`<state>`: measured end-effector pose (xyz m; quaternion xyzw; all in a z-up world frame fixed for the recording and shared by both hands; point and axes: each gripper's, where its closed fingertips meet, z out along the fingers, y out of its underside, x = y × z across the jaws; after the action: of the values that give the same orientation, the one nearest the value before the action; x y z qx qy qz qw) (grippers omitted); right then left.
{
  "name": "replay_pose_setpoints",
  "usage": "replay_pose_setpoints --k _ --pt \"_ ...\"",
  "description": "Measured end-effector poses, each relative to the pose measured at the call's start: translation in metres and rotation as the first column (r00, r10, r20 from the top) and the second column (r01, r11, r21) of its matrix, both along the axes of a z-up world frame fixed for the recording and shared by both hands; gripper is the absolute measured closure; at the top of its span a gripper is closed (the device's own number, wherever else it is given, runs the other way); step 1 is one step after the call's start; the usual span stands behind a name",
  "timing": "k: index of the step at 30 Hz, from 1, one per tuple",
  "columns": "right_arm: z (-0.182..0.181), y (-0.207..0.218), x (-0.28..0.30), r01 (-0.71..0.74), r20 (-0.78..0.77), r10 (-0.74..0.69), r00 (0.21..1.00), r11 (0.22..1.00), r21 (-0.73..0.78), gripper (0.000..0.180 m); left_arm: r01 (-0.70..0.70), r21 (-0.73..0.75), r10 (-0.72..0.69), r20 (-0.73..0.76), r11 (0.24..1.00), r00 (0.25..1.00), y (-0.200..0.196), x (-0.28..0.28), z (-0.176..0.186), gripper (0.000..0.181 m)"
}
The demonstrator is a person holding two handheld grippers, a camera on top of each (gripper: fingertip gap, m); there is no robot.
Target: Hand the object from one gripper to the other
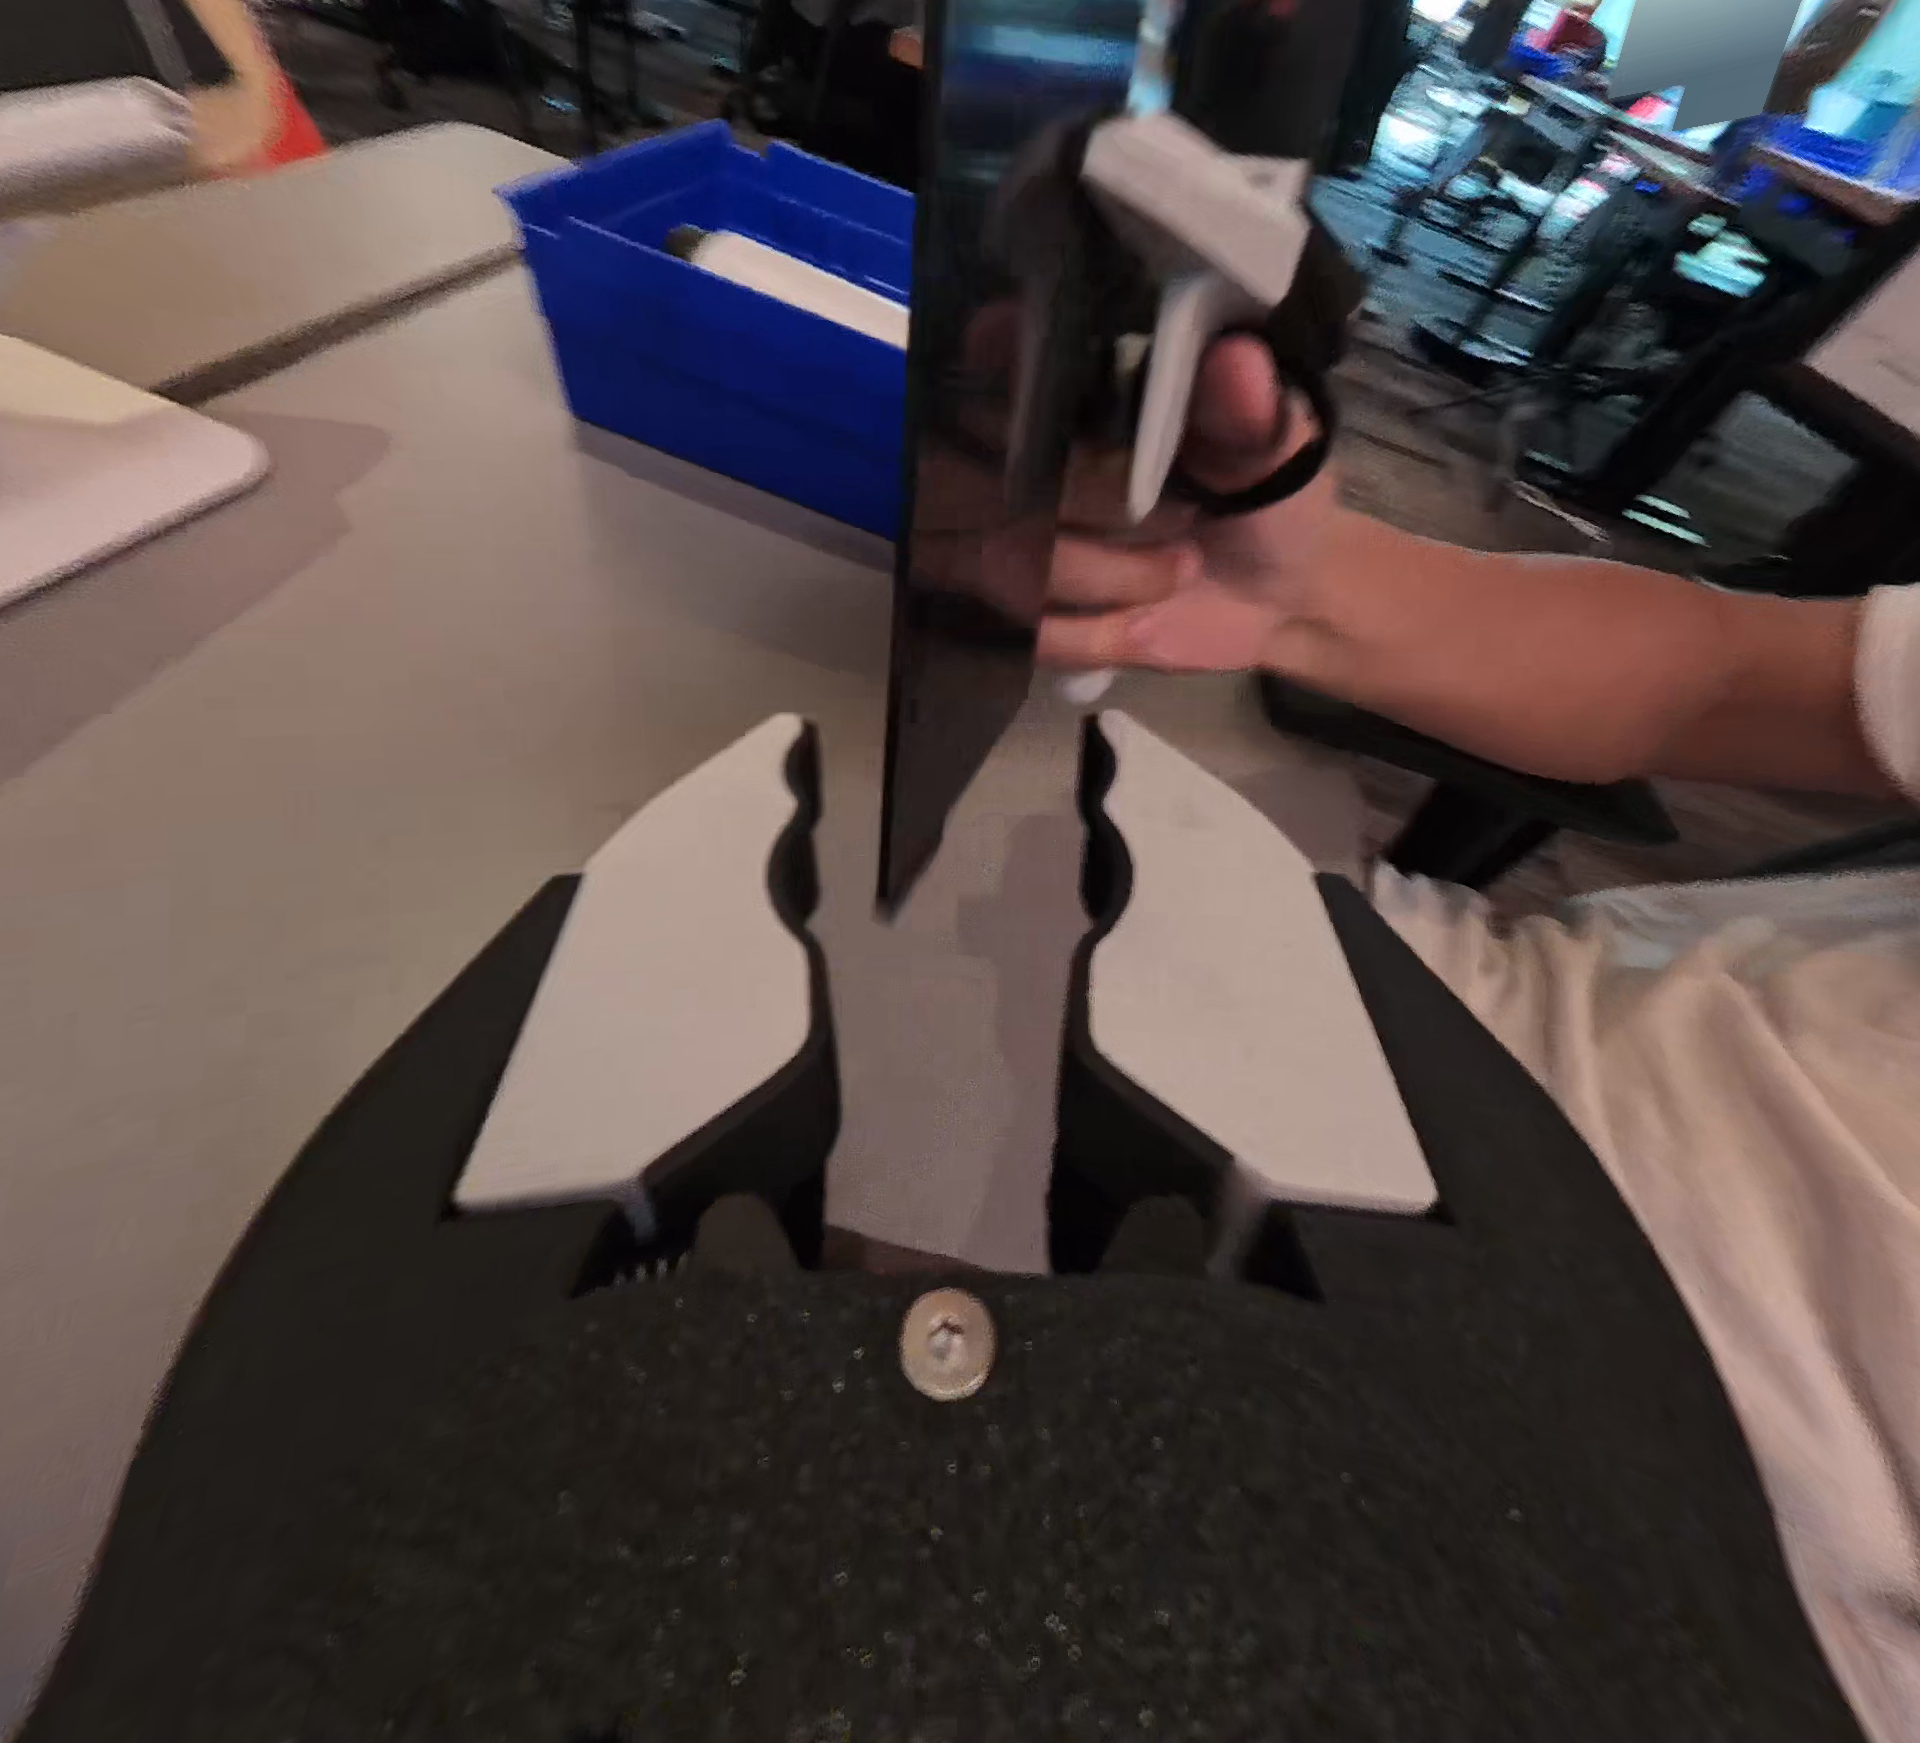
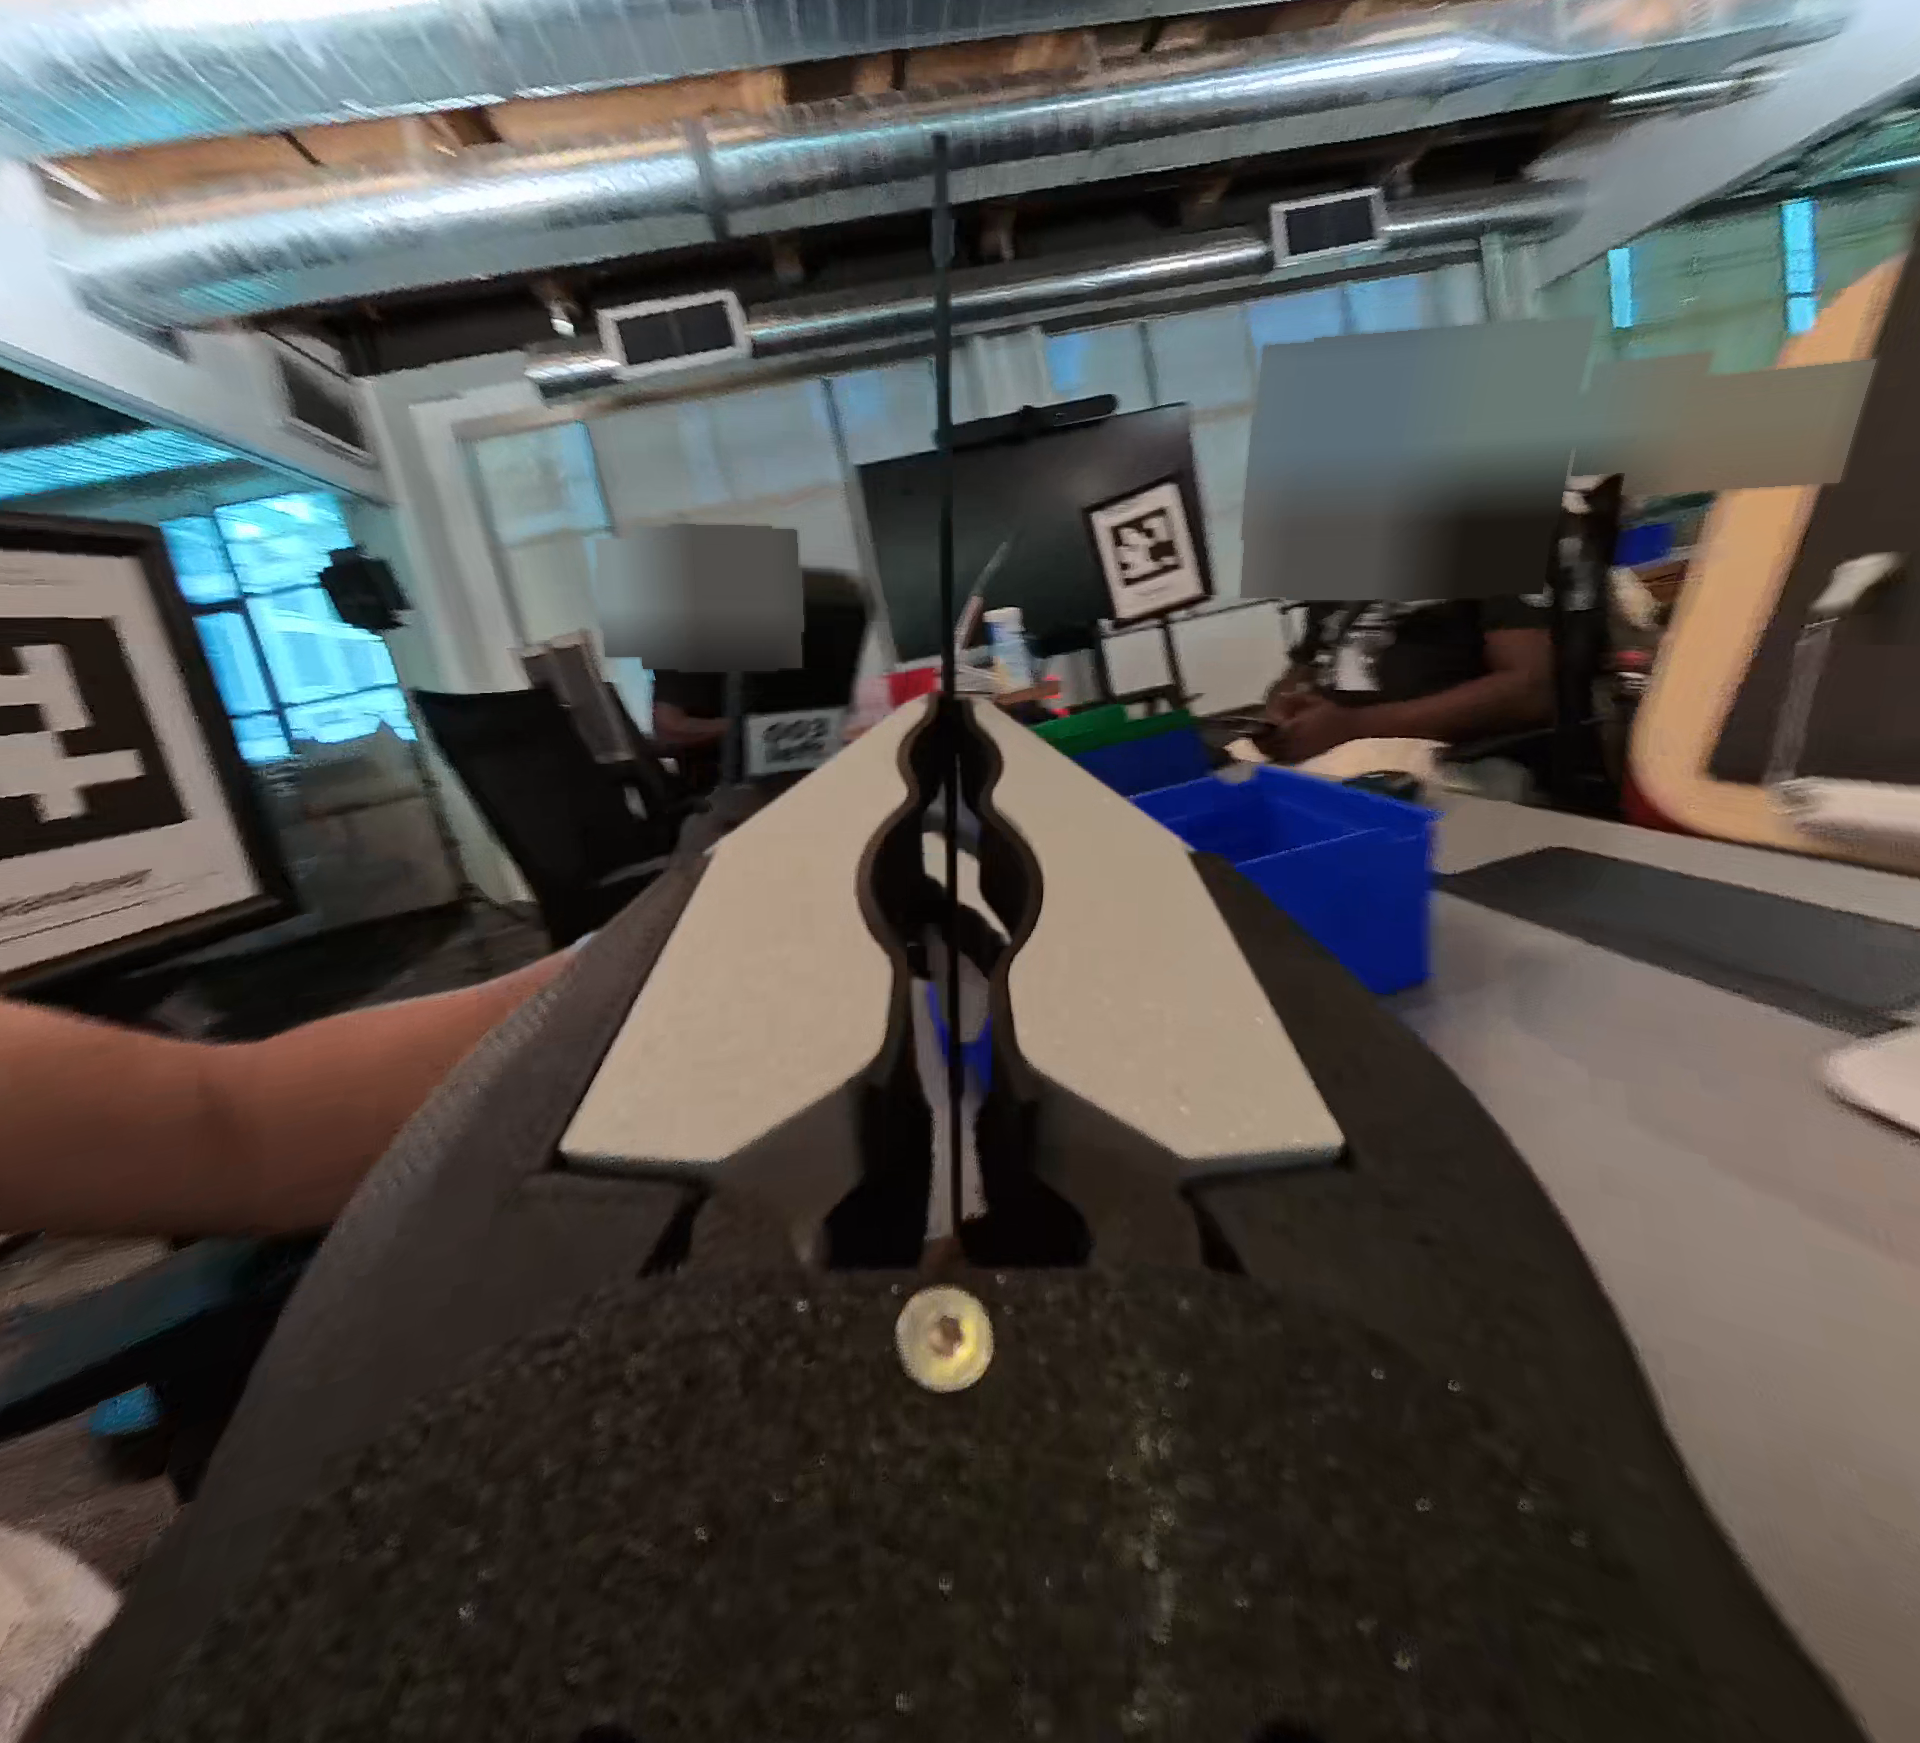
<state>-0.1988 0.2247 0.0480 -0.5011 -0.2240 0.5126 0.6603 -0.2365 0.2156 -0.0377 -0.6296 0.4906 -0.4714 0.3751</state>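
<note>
The object is a thin, glossy black plate, held upright. In the left wrist view my left gripper is open, and the plate's lower corner hangs between its fingers, closer to the left finger, unclamped. My right gripper shows beyond the plate, held by a hand, and grips the plate's far side. In the right wrist view the right gripper is shut on the plate, which appears edge-on as a thin black line rising from the fingertips.
A blue bin holding a white roll stands on the grey table behind the plate; it also shows in the right wrist view. A white flat object lies at the left. A forearm reaches in at the left. Across from one pair of fingers to the other is roughly 9 cm.
</note>
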Motion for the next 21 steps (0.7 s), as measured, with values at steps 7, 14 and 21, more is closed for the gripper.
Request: replay_pose_setpoints --k 7,14,21 --pt "0.063 0.023 0.171 0.504 0.343 -0.413 0.844 0.83 -0.24 0.179 -0.324 0.077 0.318 0.088 0.943 0.944 0.033 -0.041 -0.022 0.128" --pt "-0.055 0.005 0.346 0.857 0.773 -0.378 0.51 0.298 -0.42 0.179 -0.469 0.007 0.465 0.105 0.883 0.879 -0.013 -0.074 -0.043 0.13" --pt "-0.12 0.022 0.342 0.806 0.768 -0.247 0.591 0.225 -0.547 0.179 -0.536 0.061 0.528 0.111 0.842 0.842 -0.025 -0.094 -0.045 0.136"
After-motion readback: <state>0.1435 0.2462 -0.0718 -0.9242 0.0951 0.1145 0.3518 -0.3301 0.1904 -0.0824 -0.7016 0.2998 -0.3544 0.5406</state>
